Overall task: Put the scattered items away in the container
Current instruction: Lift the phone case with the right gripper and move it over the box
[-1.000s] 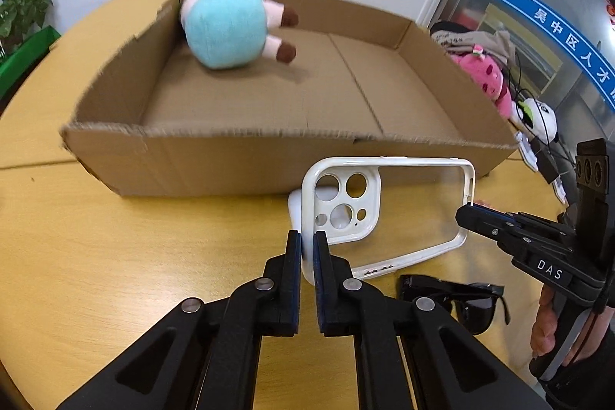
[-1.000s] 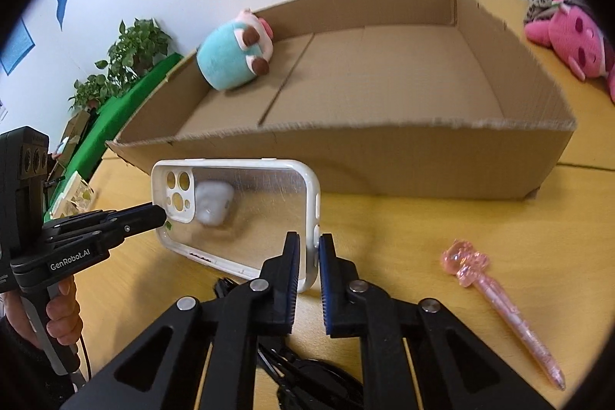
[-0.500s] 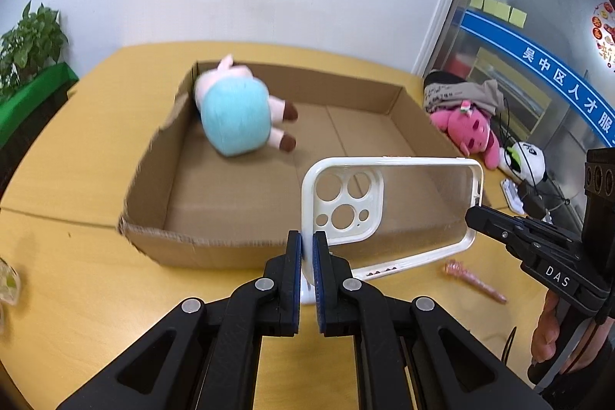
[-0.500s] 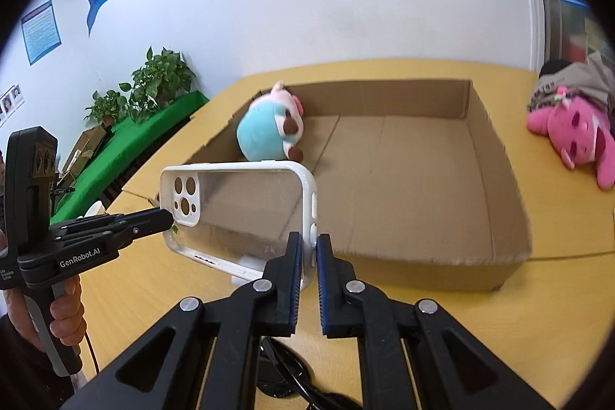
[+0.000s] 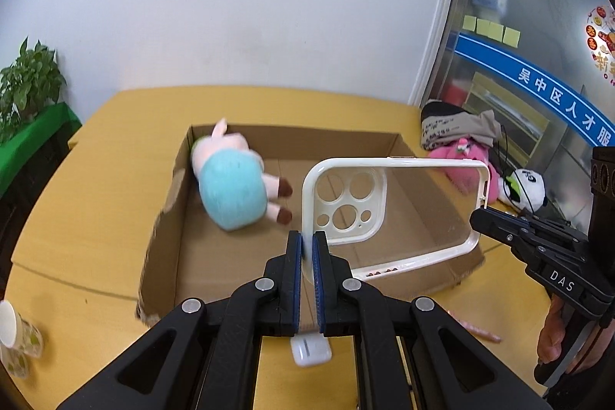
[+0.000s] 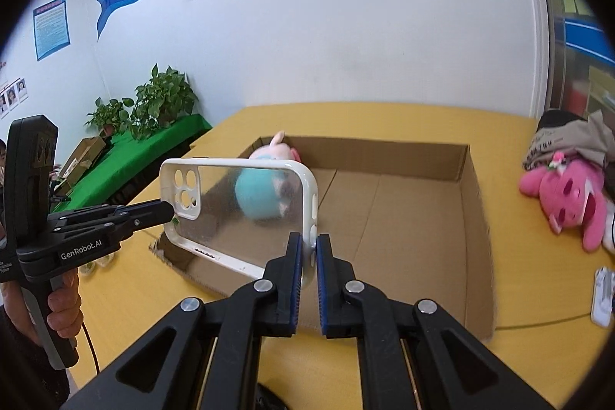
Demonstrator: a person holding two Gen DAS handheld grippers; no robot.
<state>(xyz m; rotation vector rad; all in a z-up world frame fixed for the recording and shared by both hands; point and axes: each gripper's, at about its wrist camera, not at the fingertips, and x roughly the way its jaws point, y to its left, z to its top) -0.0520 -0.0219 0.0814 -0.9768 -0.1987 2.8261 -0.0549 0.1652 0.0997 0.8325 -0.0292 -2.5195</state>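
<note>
Phone case (image 5: 403,214), clear with white rim, was held in the air over the near wall of the cardboard box (image 5: 169,218), the left claw (image 5: 306,248) clenched on its camera end, the right claw (image 6: 310,252) clenched on the other end. Blue plush (image 5: 234,195) already lay inside. Left on the tabletop (image 5: 96,210): white earbud case (image 5: 310,350), pink pen (image 5: 476,331), pink plush (image 6: 565,195), paper cup (image 5: 15,337). Nothing appeared to block the drop.

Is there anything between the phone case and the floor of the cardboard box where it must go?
Nothing visible blocks it. The phone case, pinched at its two ends by the left gripper and right gripper, hangs over the cardboard box. The plush toy lies in the far left corner; the floor under the case is bare.
</note>
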